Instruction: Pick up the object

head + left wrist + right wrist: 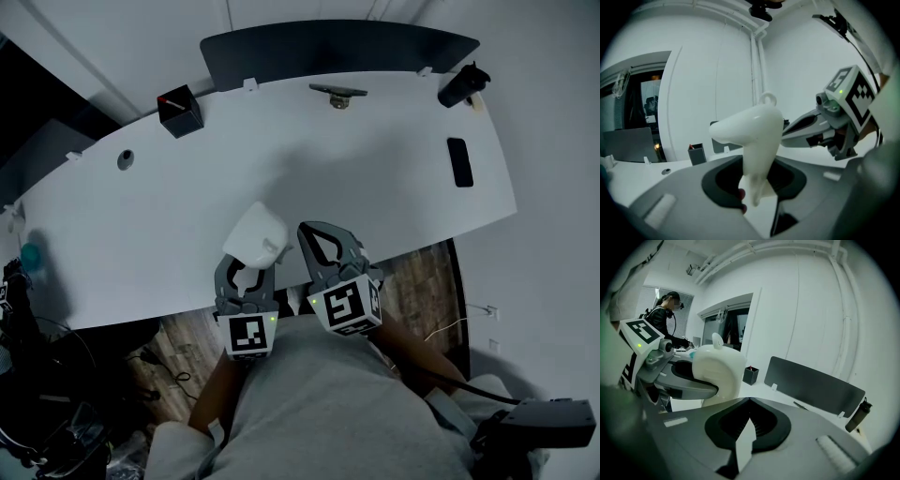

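A white moulded plastic object (256, 234) with a rounded top and a narrow stem is held over the near edge of the white table (375, 169). My left gripper (249, 266) is shut on its lower part. In the left gripper view the object (751, 133) stands upright, with its stem pinched between the jaws of the left gripper (754, 199). My right gripper (315, 231) lies just right of it, shut and empty; in its own view the right gripper (748, 400) has its jaws meeting with nothing between them, and the object (718, 371) shows at the left.
At the back of the table are a black pen box (179, 111), a dark divider panel (337, 52), a small clamp (337, 94) and a black bottle (462, 84). A black phone (459, 161) lies at the right. A person (665, 315) stands beyond the left gripper.
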### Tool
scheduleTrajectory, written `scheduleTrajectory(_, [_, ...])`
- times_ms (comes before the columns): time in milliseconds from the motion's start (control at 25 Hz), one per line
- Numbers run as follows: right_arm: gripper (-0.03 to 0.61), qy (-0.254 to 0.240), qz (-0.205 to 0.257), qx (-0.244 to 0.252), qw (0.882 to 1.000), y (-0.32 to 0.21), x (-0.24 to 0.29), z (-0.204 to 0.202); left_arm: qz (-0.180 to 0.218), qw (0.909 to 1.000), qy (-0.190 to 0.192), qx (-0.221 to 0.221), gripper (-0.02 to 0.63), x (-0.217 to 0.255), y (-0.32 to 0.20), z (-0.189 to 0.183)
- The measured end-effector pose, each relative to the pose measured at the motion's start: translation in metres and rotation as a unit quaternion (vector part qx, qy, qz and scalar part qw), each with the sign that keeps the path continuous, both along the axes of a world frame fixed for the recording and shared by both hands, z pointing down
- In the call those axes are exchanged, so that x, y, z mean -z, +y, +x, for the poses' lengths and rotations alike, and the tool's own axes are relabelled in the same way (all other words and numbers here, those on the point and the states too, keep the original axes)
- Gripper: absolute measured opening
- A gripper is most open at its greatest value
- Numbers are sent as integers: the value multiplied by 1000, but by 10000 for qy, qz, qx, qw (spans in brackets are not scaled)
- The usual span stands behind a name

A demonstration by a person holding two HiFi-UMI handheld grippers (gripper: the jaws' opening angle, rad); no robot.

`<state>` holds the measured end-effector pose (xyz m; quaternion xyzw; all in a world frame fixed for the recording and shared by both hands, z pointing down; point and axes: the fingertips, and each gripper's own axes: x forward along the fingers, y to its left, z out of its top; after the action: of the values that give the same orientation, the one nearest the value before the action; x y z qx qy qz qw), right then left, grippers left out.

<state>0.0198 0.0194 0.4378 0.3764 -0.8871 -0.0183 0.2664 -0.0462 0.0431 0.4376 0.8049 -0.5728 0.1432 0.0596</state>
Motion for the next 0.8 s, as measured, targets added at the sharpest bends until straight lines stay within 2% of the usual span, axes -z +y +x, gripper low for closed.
scheduleTrajectory(320, [2,-132,60,-26,9999,29,1,44,170,9996,-216,-16,140,9,31,46])
scheduleTrajectory(520, [2,-246,105,152,9995,48,3,60,259,9993,-203,190,140,15,52,65])
scheduleTrajectory(800, [2,-439,-150,524,9975,84,-11,63,51,9982,-322,512,140,5,95,72])
